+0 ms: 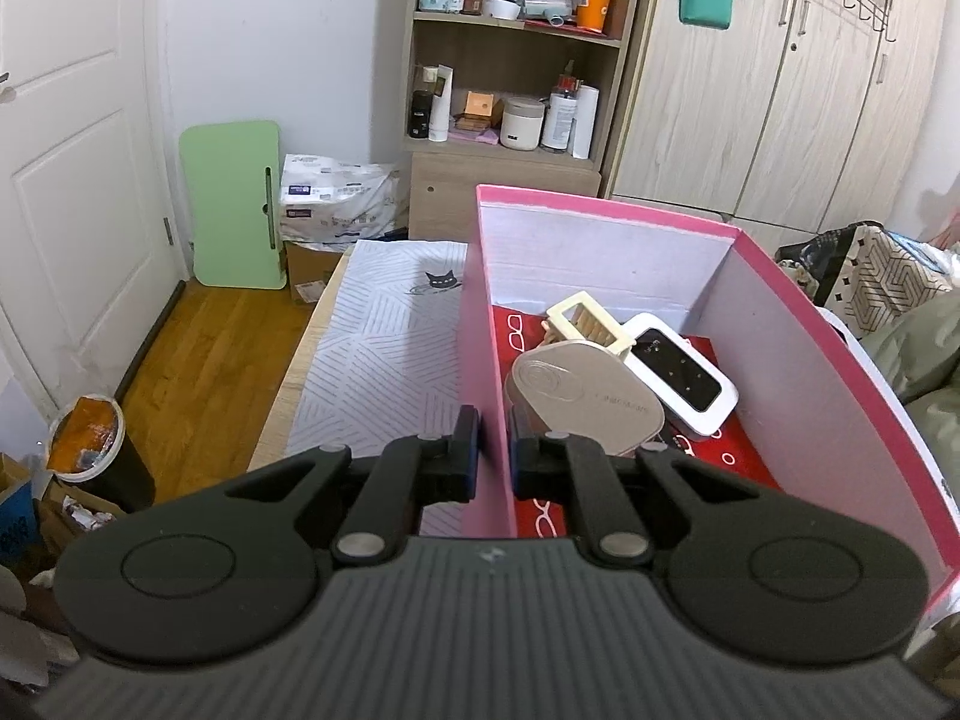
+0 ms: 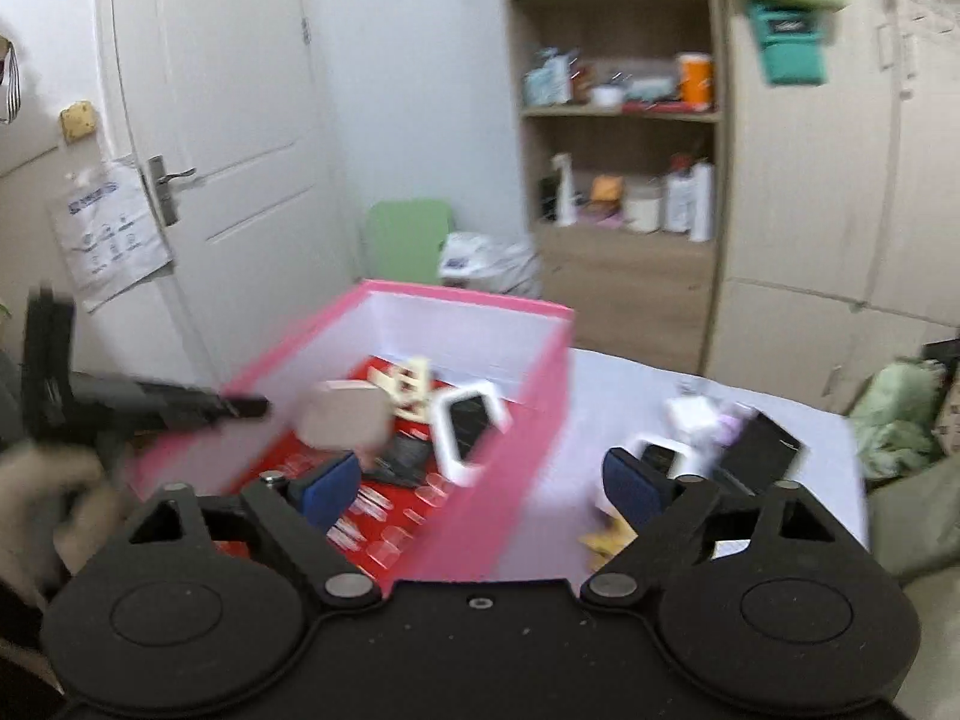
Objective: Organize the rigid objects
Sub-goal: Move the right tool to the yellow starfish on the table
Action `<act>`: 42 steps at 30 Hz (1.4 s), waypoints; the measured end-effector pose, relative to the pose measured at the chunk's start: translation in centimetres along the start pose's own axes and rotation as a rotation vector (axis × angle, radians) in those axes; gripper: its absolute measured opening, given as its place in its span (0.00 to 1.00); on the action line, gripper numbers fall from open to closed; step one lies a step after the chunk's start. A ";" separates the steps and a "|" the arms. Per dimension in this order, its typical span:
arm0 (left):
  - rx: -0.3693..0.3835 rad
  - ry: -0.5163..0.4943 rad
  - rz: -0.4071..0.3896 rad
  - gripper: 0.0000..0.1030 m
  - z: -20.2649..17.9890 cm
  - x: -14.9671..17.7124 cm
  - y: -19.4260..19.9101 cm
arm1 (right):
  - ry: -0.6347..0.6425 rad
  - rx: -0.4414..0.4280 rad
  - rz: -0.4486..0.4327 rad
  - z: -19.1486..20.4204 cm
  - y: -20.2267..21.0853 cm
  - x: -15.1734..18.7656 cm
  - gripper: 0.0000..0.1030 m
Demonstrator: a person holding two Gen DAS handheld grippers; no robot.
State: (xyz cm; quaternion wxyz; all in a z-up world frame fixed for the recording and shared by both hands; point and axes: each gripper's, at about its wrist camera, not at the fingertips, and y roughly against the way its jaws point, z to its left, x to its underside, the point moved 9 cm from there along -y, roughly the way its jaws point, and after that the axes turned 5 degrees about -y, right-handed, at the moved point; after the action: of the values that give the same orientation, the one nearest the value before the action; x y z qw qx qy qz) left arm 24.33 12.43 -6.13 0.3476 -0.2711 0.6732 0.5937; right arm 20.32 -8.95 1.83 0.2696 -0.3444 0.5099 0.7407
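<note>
The left tool (image 1: pixel 493 438) is clamped tight, while the right tool (image 2: pixel 480 486) gapes wide, holding nothing.

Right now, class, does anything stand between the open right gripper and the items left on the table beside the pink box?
Nothing visible does. The right gripper is empty, and the loose items lie ahead on the table, outside the pink box.
</note>
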 end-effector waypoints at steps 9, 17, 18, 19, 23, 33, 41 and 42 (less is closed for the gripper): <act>-0.003 -0.023 0.006 0.08 -0.2 0.0 0.0 | -0.056 0.135 -0.081 -6.6 -0.9 6.2 0.89; 0.001 0.028 0.003 0.08 0.2 0.1 0.1 | 0.084 0.073 -0.014 -8.1 -4.5 7.4 0.89; -0.003 0.018 0.006 0.08 0.0 0.1 0.1 | 0.098 0.025 -0.006 -7.7 -4.9 7.4 0.89; -0.012 0.003 0.010 0.08 -0.2 0.1 0.0 | 0.100 -0.009 -0.002 -7.4 -5.2 7.3 0.89; -0.036 -0.032 0.019 0.07 -0.4 0.0 0.1 | 0.055 -0.056 0.038 -7.2 -7.0 6.6 0.89; -0.035 -0.032 0.015 0.07 -0.3 0.2 0.2 | 0.016 -0.113 -0.031 -5.8 -9.0 3.4 0.53; -0.026 -0.059 0.007 0.07 -0.5 0.1 0.3 | 0.009 0.127 0.045 -6.3 -10.5 4.9 0.45; -0.020 -0.055 0.003 0.07 -0.4 0.0 0.2 | 0.006 0.135 0.042 -6.2 -10.5 5.0 0.45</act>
State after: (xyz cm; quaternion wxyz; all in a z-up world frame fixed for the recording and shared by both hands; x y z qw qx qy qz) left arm 24.05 12.03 -5.98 0.3624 -0.2572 0.6578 0.6082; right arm 26.63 -11.05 -9.60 0.2753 -0.3168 0.5665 0.7092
